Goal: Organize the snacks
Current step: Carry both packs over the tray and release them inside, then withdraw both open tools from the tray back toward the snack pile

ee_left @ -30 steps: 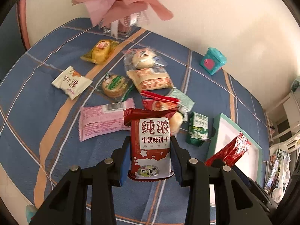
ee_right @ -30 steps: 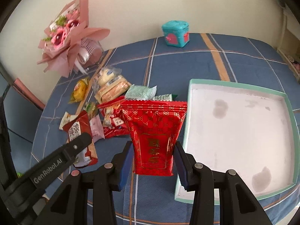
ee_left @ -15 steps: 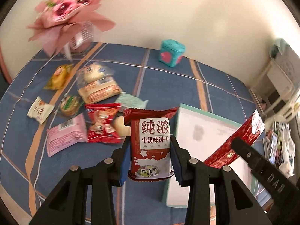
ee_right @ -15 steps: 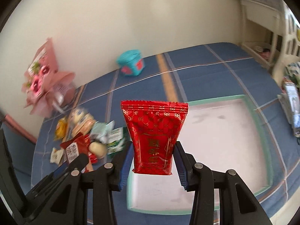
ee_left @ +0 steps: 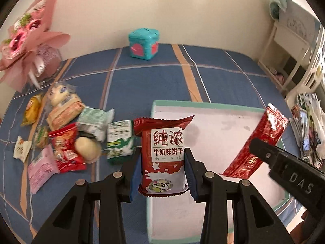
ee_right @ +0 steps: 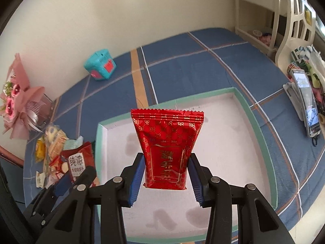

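In the left wrist view, your left gripper [ee_left: 163, 171] is clamping a dark red biscuit packet [ee_left: 163, 155] upright between both pads, over the left edge of the green-rimmed tray [ee_left: 178, 104]. The remaining snacks [ee_left: 67, 134] are lying piled on the blue cloth [ee_left: 142, 81], beside that edge.

In the right wrist view, your right gripper [ee_right: 166, 180] is pinching a bright red packet [ee_right: 167, 148] by its lower end, above the tray's [ee_right: 241, 98] white floor.
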